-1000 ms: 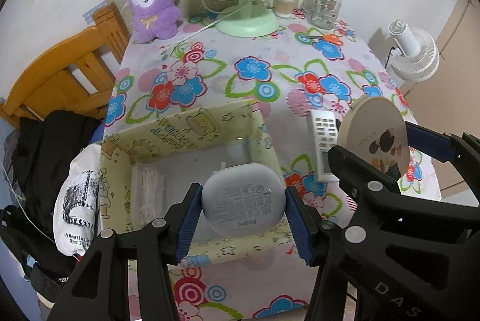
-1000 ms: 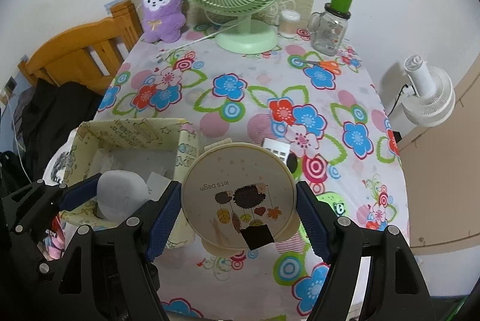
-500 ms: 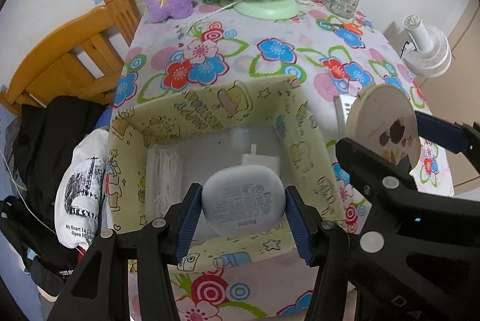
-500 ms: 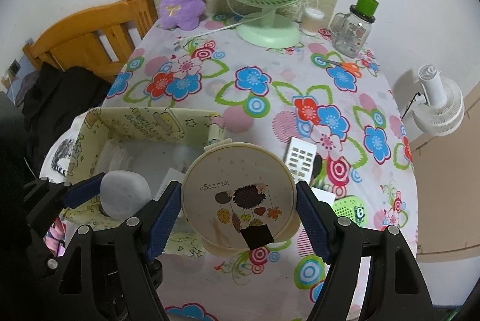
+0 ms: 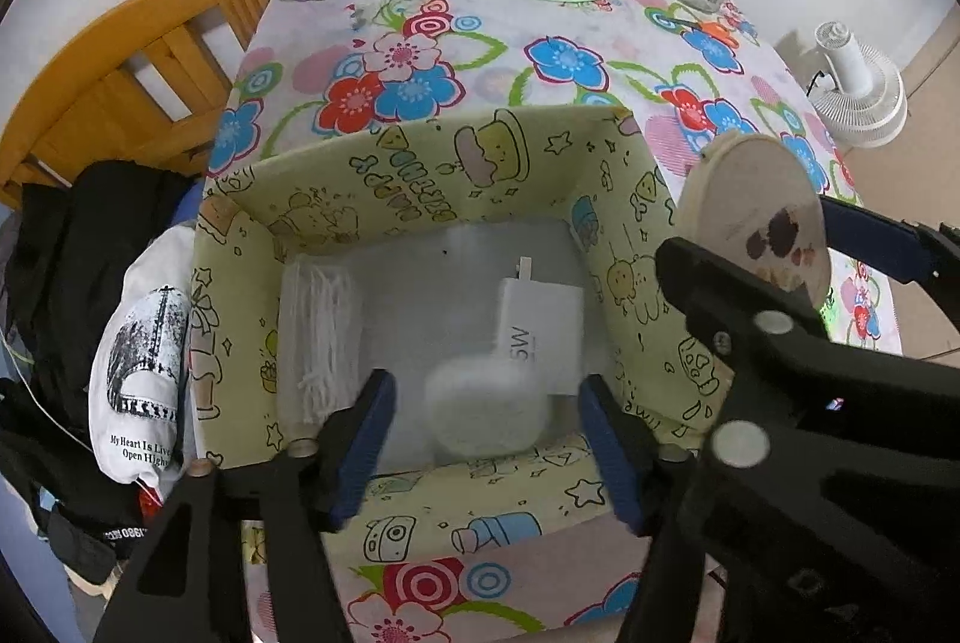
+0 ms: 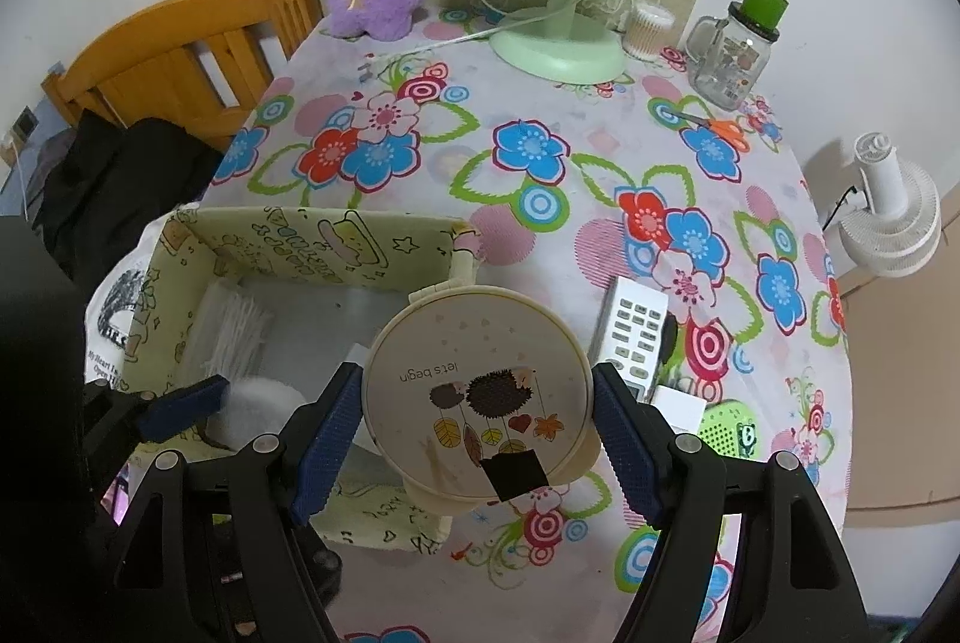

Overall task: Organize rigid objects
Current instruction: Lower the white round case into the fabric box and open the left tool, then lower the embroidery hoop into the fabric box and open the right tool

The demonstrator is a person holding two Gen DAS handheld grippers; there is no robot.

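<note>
Left gripper (image 5: 486, 439) jaws opening; white earbud case (image 5: 489, 412) sits loose between them, inside the yellow box (image 5: 420, 163). Right gripper (image 6: 477, 436) pinches the round case (image 6: 474, 391) above the box's near-right corner. We judge a release here could catch the rim and spill it onto the table.

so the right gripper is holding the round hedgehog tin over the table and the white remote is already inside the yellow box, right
Not quite. The white remote is not in the yellow box; it lies on the floral tablecloth to the box's right, as the right wrist view shows. The rest holds: the right gripper holds the round hedgehog tin over the table.
</note>
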